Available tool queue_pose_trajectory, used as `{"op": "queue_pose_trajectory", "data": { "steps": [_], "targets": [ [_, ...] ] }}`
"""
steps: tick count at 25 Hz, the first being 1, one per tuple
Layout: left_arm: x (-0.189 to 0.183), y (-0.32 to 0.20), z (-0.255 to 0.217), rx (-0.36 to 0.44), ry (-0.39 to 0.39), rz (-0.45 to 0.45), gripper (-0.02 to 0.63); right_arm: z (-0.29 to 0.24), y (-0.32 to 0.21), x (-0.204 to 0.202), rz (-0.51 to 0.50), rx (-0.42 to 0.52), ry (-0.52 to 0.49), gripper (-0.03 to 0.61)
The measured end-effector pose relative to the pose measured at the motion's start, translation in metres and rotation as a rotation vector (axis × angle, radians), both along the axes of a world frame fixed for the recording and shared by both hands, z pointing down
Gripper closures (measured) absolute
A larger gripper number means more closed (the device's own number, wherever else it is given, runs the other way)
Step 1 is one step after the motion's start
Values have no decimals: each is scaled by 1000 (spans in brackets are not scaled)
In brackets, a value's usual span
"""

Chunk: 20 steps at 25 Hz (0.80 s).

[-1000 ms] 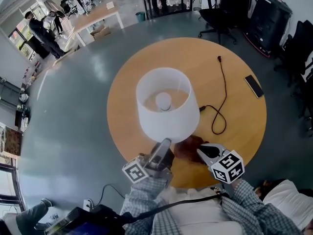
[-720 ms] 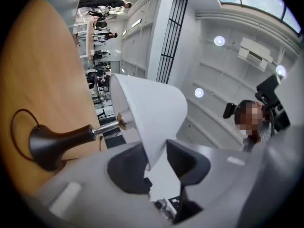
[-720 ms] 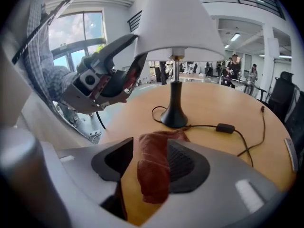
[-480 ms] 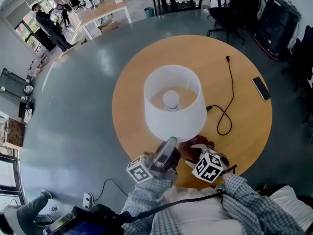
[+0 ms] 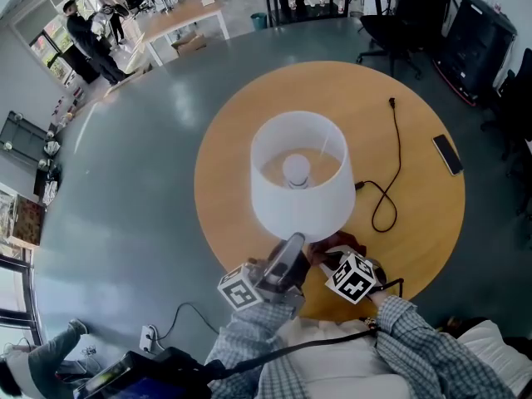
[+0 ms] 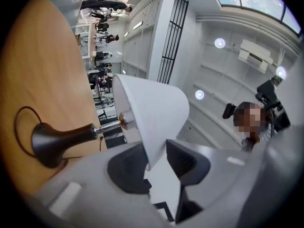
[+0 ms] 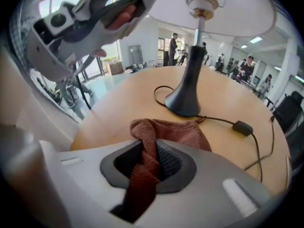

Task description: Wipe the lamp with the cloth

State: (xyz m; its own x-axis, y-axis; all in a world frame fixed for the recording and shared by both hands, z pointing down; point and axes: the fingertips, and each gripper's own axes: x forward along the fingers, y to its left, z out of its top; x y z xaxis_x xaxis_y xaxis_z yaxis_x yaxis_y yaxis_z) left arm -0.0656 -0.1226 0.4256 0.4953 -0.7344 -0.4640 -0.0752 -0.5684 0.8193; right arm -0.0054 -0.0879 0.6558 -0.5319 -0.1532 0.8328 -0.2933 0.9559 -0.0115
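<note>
Lamp [image 5: 298, 177]: stood upright near the middle of the round wooden table [image 5: 416, 223]; its bulb is seen through the open top of the white lamp shade [image 6: 152, 110], and its dark base [image 7: 186, 96] is planted on the wood.
Left gripper [image 5: 293, 243]: raised at the near side of the lamp; the lower rim of the lamp shade is pinched between its half-closed jaws, one pad on each face of the rim.
Right gripper [image 5: 332, 260]: pointed steeply down at the tabletop, just right of the left gripper; its jaws have just been closing and are nearly together, with a fold of the cloth [image 7: 161, 137] nipped between the pads.
Cloth: reddish-brown and bunched; one end is drawn up through the right jaws, while the rest is spread on the table just beyond them.
Cloth and lamp: the cloth is kept on the near side of the base, close to it but apart, and below the shade.
Cord [image 5: 386, 189]: trailed from the base across the right half of the table.
Phone [image 5: 448, 155]: laid flat near the far right edge, well apart from both grippers.
</note>
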Motion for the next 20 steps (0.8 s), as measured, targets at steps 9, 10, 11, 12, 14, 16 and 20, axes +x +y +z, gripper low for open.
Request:
{"op": "queue_pose_trajectory", "data": {
  "steps": [9, 10, 11, 12, 14, 16, 20],
  "targets": [
    [2, 0, 2, 10, -1, 14, 503, -90, -43, 50, 483, -214, -511, 515],
    [1, 0, 2, 11, 0, 14, 503, -109, -49, 57, 526, -215, -581, 515],
    [1, 0, 1, 11, 2, 15, 503, -130, -55, 64, 563, -208, -649, 515],
    [0, 0, -1, 12, 3, 15, 504, -153, -60, 70, 592, -192, -714, 515],
    [-1, 1, -2, 13, 3, 16, 505, -203, -68, 80, 619, -130, -821, 515],
    [-1, 2, -3, 13, 2, 16, 505, -250, -74, 85, 598, -27, -884, 515],
    [0, 2, -2, 10, -2, 16, 505, -326, -82, 78, 487, 216, -908, 515]
  ]
}}
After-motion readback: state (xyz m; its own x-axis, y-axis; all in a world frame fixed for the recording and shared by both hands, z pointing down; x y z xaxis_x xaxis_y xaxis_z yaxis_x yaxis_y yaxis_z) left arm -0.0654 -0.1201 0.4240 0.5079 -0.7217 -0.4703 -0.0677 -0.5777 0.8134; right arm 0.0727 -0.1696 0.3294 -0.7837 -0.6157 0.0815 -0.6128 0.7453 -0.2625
